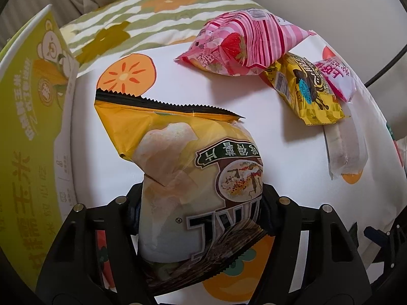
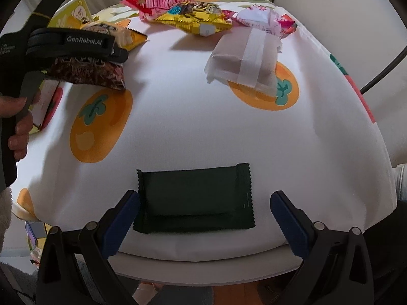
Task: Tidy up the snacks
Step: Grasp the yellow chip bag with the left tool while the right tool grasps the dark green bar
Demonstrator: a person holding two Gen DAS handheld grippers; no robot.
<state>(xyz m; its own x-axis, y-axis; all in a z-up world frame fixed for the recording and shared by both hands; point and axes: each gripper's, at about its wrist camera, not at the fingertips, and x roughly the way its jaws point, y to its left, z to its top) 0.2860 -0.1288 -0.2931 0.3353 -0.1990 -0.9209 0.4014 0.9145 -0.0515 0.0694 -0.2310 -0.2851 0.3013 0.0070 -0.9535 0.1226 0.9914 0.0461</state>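
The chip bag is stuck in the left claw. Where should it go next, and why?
Probably a short swing to the left, over the green box. The left claw is shut on the chip bag, which is lifted clear of the tablecloth, and the box stands right beside it. The right claw is open around the dark green packet, so that seems to be its own separate job.
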